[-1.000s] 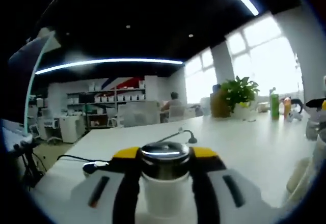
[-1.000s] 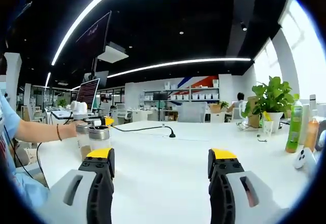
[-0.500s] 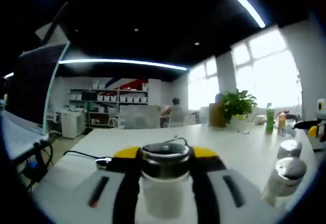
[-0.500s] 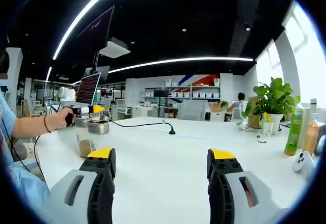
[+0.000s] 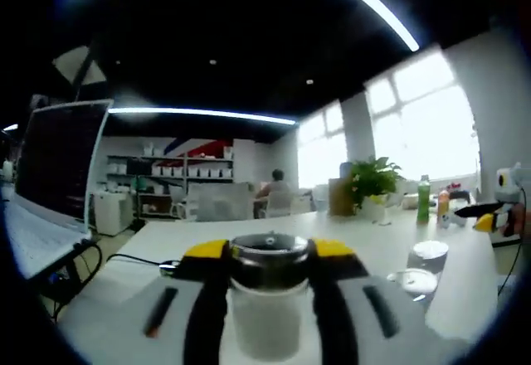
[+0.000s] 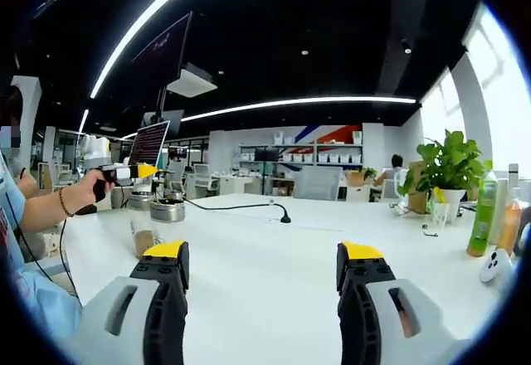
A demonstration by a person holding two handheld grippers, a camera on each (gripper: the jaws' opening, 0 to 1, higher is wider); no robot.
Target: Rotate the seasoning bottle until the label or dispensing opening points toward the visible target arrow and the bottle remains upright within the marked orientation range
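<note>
Seasoning bottle (image 5: 268, 299), base cut off, sits clamped in left gripper (image 5: 269, 253) jaws; right gripper (image 6: 264, 259) jaws gape apart.

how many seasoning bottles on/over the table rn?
3. One seasoning bottle clamped between the left gripper jaws; two more bottles stand side by side on the white table to its right. Others may be hidden.

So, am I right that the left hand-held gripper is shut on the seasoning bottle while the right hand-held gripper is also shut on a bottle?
Not quite: the right hand-held gripper is open, with bare white table between its jaws, as the right gripper view shows. The left hand-held gripper is indeed shut on the seasoning bottle.
</note>
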